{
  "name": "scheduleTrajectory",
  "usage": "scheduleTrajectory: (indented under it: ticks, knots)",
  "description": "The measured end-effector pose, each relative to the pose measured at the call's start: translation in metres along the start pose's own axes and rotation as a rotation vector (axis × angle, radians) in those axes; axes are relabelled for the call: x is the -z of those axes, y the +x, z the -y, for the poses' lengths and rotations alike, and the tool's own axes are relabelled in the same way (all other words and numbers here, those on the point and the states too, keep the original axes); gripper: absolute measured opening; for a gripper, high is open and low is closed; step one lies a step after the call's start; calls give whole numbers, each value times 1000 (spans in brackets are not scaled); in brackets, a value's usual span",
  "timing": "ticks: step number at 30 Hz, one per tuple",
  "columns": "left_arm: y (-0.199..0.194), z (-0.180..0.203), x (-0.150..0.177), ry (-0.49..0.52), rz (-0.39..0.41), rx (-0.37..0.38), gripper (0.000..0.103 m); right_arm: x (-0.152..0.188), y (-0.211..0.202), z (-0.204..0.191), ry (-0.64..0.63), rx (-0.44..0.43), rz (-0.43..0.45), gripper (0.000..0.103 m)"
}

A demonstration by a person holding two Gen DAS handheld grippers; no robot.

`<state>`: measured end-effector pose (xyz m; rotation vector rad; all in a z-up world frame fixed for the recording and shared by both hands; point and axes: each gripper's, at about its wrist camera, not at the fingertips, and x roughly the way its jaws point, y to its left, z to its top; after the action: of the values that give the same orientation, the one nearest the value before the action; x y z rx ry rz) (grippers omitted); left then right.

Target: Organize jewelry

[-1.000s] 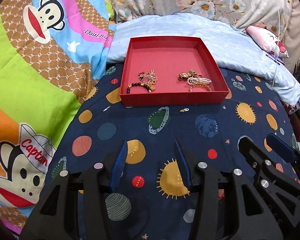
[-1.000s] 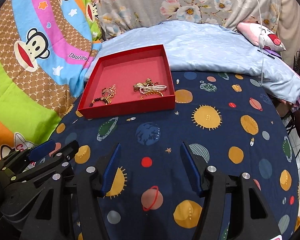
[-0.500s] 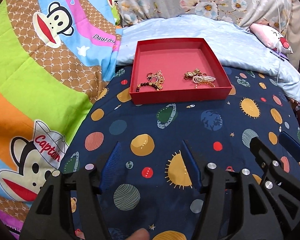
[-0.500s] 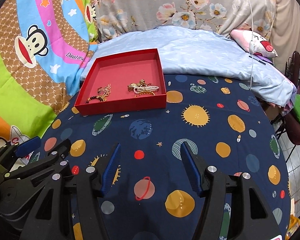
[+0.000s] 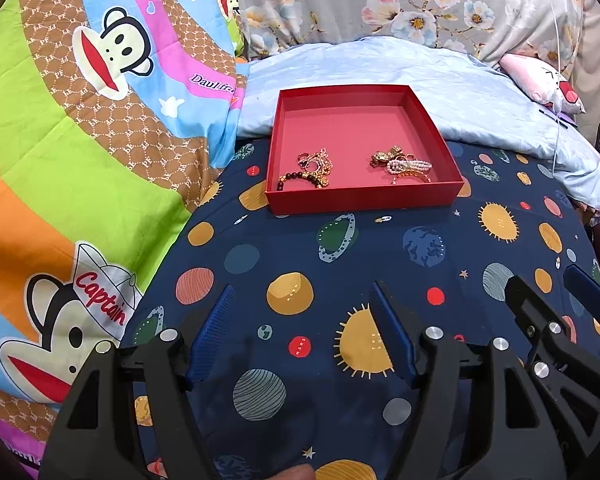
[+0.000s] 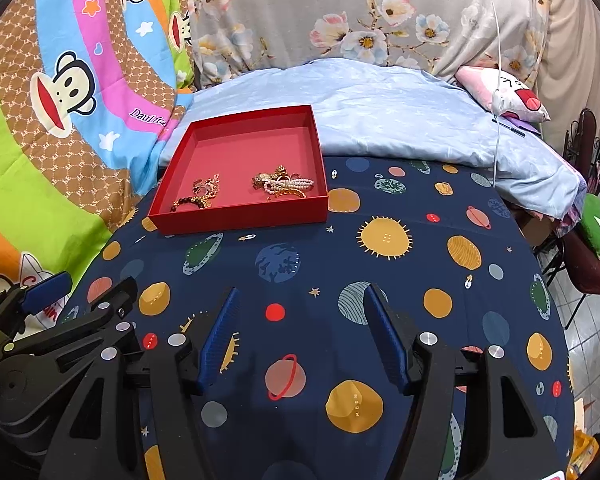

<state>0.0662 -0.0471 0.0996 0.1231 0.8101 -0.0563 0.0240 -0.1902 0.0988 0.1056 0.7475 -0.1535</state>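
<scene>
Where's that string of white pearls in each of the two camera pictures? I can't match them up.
Left wrist view: the pearl strand lies right of centre, in the red tray's near right corner.
Right wrist view: the pearl strand lies left of centre, in the same corner of the tray.
Shared landmark: the light blue quilt behind the tray.

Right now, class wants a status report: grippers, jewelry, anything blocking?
Left gripper and right gripper open, empty. Two jewelry clusters in red tray: beaded bracelet pile, pearl pile. Nothing blocking approach.
</scene>
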Motion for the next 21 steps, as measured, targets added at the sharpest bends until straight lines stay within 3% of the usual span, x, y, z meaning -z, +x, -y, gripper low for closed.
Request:
scheduleTrajectory:
  ticks: [21]
  knots:
    - [-2, -7, -2, -25, 8, -12, 69, 0, -2, -5, -21, 7, 1, 67]
